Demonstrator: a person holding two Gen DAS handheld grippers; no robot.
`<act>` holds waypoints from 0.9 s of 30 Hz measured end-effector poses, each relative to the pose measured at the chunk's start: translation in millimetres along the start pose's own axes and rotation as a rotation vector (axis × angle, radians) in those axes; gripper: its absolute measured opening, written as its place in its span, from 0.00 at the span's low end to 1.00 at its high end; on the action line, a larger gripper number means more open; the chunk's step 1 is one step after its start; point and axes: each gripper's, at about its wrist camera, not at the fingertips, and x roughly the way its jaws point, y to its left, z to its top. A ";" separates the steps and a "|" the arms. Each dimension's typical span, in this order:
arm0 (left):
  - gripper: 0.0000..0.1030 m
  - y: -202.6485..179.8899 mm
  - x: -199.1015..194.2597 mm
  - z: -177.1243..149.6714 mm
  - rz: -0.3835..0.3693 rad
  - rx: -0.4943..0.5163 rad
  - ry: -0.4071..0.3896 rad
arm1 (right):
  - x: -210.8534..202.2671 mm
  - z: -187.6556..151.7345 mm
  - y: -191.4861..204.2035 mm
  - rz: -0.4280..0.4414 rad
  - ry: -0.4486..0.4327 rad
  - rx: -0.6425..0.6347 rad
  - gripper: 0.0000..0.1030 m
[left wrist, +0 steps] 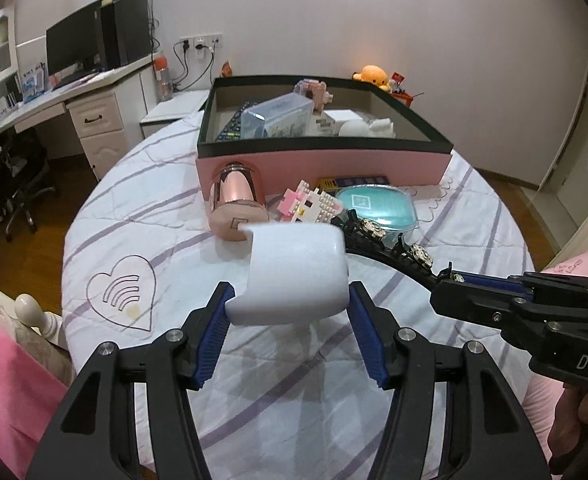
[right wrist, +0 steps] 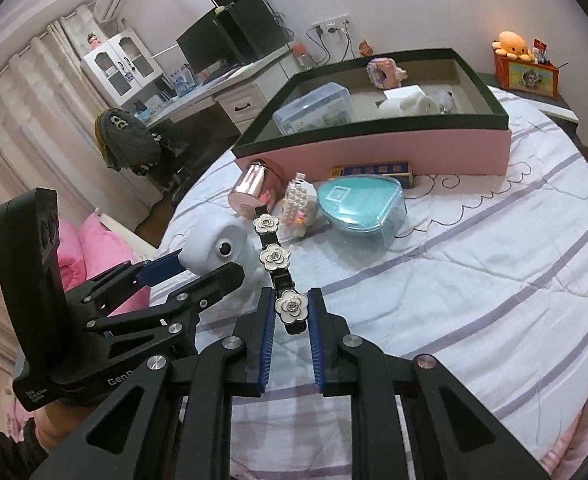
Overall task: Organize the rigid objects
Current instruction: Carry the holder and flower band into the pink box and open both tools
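left tool (left wrist: pixel 290 304) pinching smooth rounded white toy (left wrist: pixel 295 272), right tool (right wrist: pixel 290 312) gripping black flower-studded band (right wrist: pixel 276 258)

Left gripper (left wrist: pixel 290 300) has its blue pads clamped on a chunky white plastic gadget (left wrist: pixel 295 270) held up over the striped white bedsheet (left wrist: pixel 134 240), while the right gripper (left wrist: pixel 451 282) pinches a black hairband with white flower studs (left wrist: pixel 377 236), the pink black-rimmed box (left wrist: pixel 321 164) sitting behind.

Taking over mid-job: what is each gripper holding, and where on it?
Left gripper clamps the white camera-shaped object by its sides. Right gripper pinches the black flower headband near one end.
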 end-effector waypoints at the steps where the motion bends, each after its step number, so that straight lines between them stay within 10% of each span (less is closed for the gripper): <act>1: 0.57 -0.2 -2.9 0.6 0.000 0.000 -0.006 | -3.1 0.4 1.6 0.001 -0.007 -0.002 0.15; 27: 0.56 2.4 -32.8 68.1 -0.011 0.010 -0.153 | -41.5 54.6 5.4 -0.033 -0.148 -0.037 0.15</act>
